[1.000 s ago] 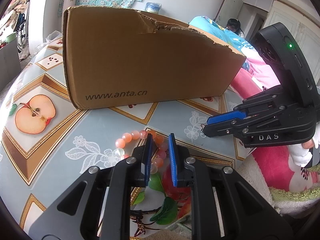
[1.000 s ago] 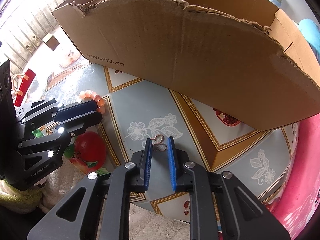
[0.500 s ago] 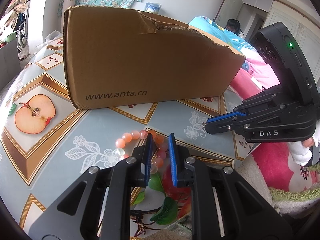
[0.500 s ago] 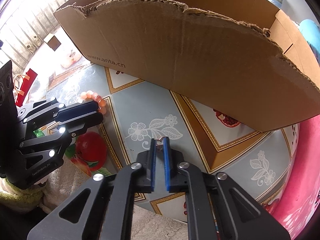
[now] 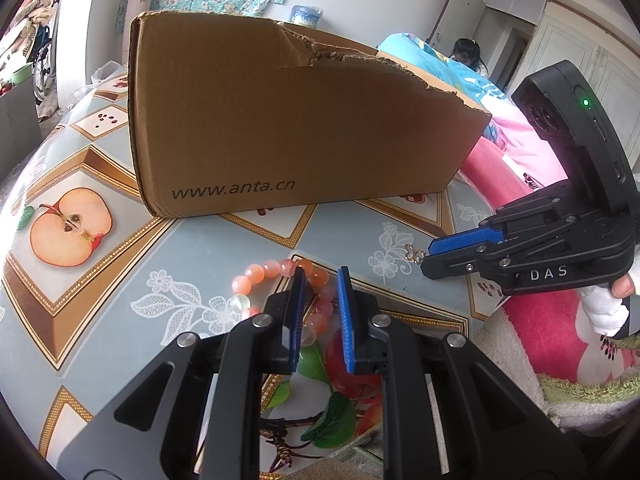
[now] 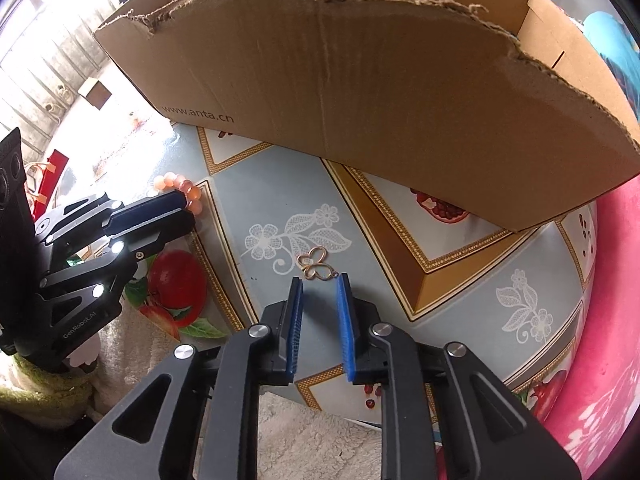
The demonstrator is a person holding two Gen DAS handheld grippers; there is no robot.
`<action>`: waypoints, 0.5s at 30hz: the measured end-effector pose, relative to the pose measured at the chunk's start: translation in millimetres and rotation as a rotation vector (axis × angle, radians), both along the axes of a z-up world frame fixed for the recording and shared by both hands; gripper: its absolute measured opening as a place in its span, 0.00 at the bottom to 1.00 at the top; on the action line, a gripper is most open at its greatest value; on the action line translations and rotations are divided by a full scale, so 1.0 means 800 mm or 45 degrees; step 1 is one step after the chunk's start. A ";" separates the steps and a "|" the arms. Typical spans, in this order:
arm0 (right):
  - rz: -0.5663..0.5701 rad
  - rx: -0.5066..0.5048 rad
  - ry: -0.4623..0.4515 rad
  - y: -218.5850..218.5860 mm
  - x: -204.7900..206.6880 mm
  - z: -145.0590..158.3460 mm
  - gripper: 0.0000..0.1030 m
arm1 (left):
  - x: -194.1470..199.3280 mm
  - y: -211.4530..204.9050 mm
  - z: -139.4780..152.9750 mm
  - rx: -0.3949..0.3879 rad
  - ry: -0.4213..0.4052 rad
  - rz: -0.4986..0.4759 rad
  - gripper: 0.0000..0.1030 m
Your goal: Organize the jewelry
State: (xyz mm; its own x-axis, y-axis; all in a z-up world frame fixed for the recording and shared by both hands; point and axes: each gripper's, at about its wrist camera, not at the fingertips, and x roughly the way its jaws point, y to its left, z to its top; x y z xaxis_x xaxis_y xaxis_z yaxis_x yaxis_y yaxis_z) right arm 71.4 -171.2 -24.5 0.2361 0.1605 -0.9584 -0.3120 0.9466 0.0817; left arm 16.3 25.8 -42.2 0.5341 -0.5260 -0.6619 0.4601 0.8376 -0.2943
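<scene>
1. The left tongs (image 5: 319,280), at the lower centre of the left wrist view, stand slightly spread over a pink bead bracelet (image 5: 280,276) lying on the table (image 5: 200,248); part of the strand shows between the blue pads, but whether they press on it cannot be told.
2. The right tongs (image 6: 319,286), at the lower centre of the right wrist view, are opening, with nothing between the pads.
3. A small gold butterfly-shaped charm (image 6: 315,265) lies flat on the patterned table just ahead of the right tongs' tips, touching neither pad.
4. A torn cardboard box (image 5: 288,120) printed "www.anta.cn" stands open-topped across the upper half of both views, behind both pieces of jewelry.
5. A hand (image 5: 622,286) shows at the right edge of the left wrist view, behind the right tongs.
</scene>
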 end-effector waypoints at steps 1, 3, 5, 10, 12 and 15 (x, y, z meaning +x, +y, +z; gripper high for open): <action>0.003 -0.002 -0.003 0.001 0.001 0.000 0.19 | 0.000 0.001 0.000 0.001 -0.001 0.000 0.15; 0.008 -0.002 -0.010 0.004 0.004 -0.001 0.19 | 0.000 0.000 0.000 0.001 -0.001 0.001 0.15; 0.022 -0.008 -0.016 0.005 0.005 0.000 0.19 | 0.000 0.001 0.000 -0.002 0.000 0.002 0.15; 0.037 -0.012 -0.022 0.011 0.011 0.000 0.19 | 0.000 0.001 0.000 -0.003 0.000 0.001 0.15; 0.039 -0.011 -0.028 0.013 0.013 -0.001 0.19 | 0.000 0.000 0.000 -0.004 0.000 0.001 0.15; 0.035 0.000 -0.031 0.011 0.013 0.001 0.18 | 0.000 0.000 0.000 -0.003 -0.001 0.001 0.15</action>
State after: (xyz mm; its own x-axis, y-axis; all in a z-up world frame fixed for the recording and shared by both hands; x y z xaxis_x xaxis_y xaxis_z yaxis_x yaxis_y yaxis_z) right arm 81.5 -162.1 -23.5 0.2547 0.1675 -0.9524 -0.3398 0.9376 0.0740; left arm 16.4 26.1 -42.5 0.5346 -0.5275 -0.6603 0.4599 0.8371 -0.2963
